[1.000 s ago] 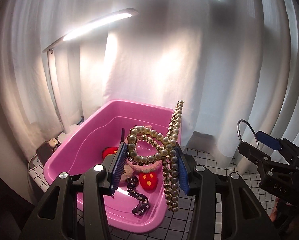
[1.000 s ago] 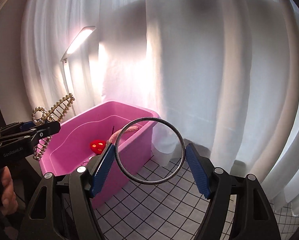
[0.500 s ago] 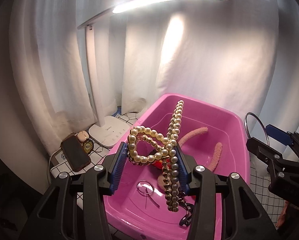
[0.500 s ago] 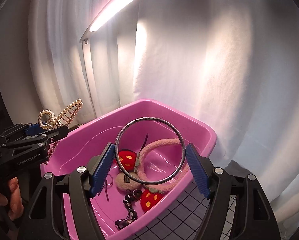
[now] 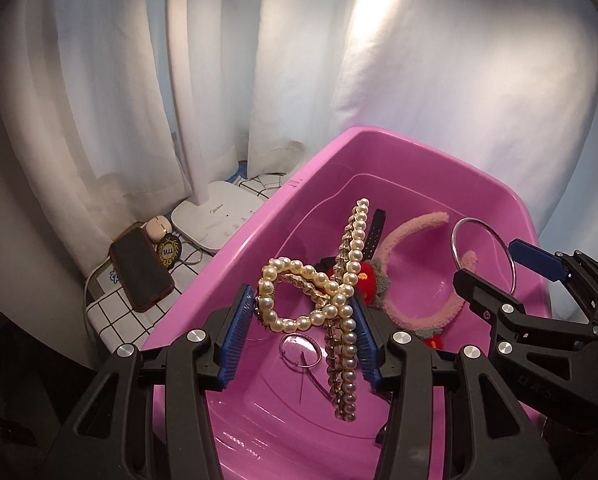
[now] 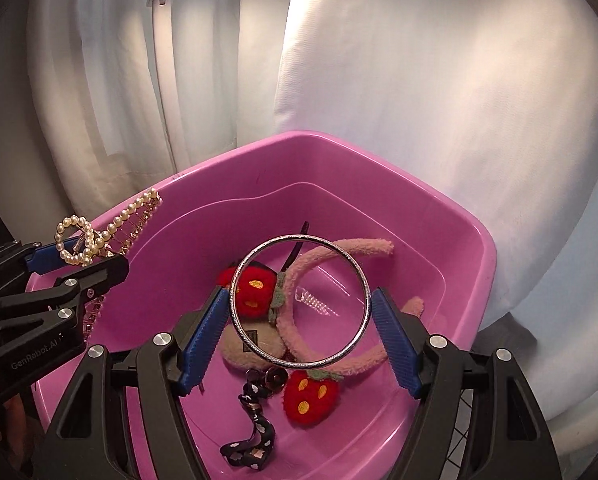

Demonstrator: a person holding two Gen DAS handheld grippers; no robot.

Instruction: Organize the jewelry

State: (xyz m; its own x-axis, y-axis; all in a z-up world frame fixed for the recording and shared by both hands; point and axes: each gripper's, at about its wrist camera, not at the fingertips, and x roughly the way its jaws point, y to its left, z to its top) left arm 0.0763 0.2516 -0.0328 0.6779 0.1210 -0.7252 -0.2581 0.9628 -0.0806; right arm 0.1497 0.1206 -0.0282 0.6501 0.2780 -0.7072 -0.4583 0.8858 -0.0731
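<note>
My left gripper (image 5: 301, 334) is shut on a pearl hair clip (image 5: 339, 296) and holds it above the pink tub (image 5: 299, 184). My right gripper (image 6: 299, 326) is shut on a silver bangle (image 6: 255, 268), held upright over the tub (image 6: 379, 152). In the left wrist view the right gripper (image 5: 519, 272) with the bangle (image 5: 481, 248) shows at the right. In the right wrist view the left gripper (image 6: 75, 264) with the clip (image 6: 95, 236) shows at the left. In the tub lie a pink fuzzy headband with red strawberries (image 6: 311, 396), a black patterned strap (image 6: 255, 432) and a thin hoop (image 5: 299, 354).
A white desk lamp base (image 5: 215, 216) stands left of the tub, with a dark phone (image 5: 141, 272), a small case and a round badge beside it on the checked cloth (image 5: 115, 320). White curtains (image 6: 419, 80) hang close behind the tub.
Both grippers have moved forward and tilted down over the tub, still holding the clip and the bangle. The tub's contents now show fully.
</note>
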